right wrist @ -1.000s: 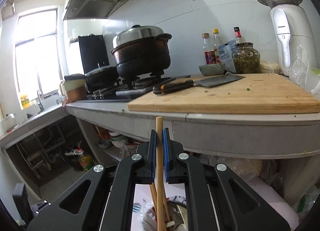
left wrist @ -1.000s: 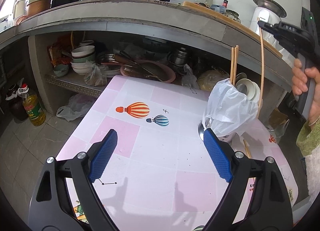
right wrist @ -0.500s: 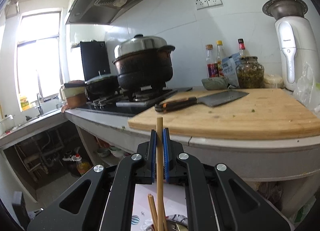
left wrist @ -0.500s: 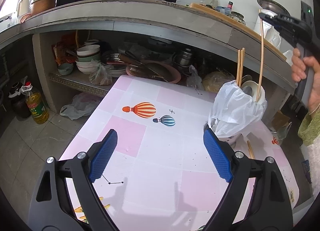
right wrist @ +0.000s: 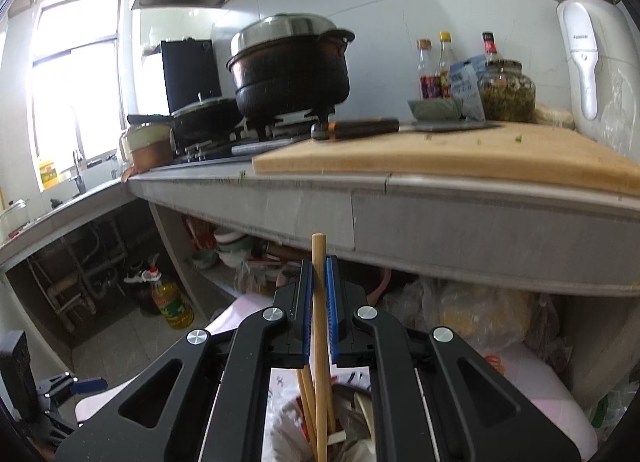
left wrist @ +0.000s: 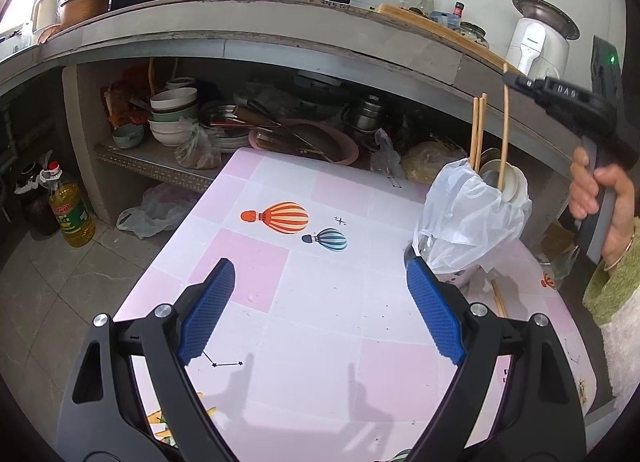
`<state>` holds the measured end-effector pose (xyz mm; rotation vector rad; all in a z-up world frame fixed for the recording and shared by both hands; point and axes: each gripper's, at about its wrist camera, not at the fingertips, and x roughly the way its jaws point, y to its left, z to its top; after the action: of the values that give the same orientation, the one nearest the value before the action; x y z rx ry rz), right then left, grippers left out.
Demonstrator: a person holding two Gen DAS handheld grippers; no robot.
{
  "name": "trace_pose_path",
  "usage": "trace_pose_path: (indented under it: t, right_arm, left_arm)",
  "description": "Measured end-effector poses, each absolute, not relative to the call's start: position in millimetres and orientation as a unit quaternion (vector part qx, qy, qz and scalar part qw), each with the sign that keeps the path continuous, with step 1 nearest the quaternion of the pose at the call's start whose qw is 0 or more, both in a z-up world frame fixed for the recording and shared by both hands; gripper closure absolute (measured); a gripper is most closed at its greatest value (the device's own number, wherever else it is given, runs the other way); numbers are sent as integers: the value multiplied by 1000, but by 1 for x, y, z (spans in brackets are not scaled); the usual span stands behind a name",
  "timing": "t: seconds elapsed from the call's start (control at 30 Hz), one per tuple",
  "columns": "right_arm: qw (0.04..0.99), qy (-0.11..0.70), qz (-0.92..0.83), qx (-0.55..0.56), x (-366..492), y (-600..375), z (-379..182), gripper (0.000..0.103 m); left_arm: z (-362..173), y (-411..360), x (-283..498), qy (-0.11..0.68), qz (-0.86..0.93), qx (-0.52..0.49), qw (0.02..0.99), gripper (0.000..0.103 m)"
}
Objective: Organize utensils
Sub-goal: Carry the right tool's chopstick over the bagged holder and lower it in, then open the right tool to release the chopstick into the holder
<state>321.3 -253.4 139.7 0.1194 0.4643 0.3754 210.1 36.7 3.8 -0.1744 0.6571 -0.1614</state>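
A: What is the right gripper (right wrist: 319,282) doing?

B: Its blue pads are pinching one chopstick (right wrist: 320,338), held nearly upright. In the left wrist view that chopstick (left wrist: 505,130) hangs from the gripper (left wrist: 508,76), and its lower end dips into the holder (left wrist: 456,274) by the right edge of the surface (left wrist: 320,302).

A: Is the holder bare?

B: No, a white plastic bag (left wrist: 468,214) is draped over it. Two more chopsticks (left wrist: 478,130) stand in it already, just beside the held one, and a white spoon (left wrist: 508,182) shows at the rim.

A: And the hand?

B: A hand (left wrist: 604,198) grips the right gripper's handle at the far right of the left view, above a green sleeve (left wrist: 612,286).

A: The left gripper?

B: The left gripper (left wrist: 320,310) is spread wide with nothing between its fingers, hovering over the near edge of the pink-and-white surface. Its right pad sits just beside the holder's base in the view; I cannot tell if they touch.

A: Anything else on the surface?

B: One loose chopstick (left wrist: 498,298) lies near the right edge, just behind the holder.
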Motion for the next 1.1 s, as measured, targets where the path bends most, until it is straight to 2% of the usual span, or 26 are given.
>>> trace_pose_path:
  t: [0.47, 0.93, 1.0, 1.03, 1.07, 1.1]
  right_arm:
    - [940, 287, 170, 67, 315, -263, 101, 96]
    - [938, 299, 151, 94, 300, -286, 105, 95]
    - [938, 298, 149, 96, 296, -288, 110, 91]
    - [938, 296, 150, 99, 292, -290, 113, 79]
    - [940, 290, 146, 102, 287, -293, 117, 73]
    - [942, 283, 146, 104, 282, -295, 119, 72]
  left_arm:
    - [6, 36, 207, 320, -81, -88, 940, 19]
    - [12, 33, 197, 319, -86, -90, 940, 19]
    - [14, 31, 195, 316, -87, -87, 941, 19]
    - [15, 30, 193, 315, -88, -85, 941, 19]
    - [15, 30, 193, 315, -89, -86, 941, 19]
    - [16, 29, 192, 314, -90, -86, 941, 19]
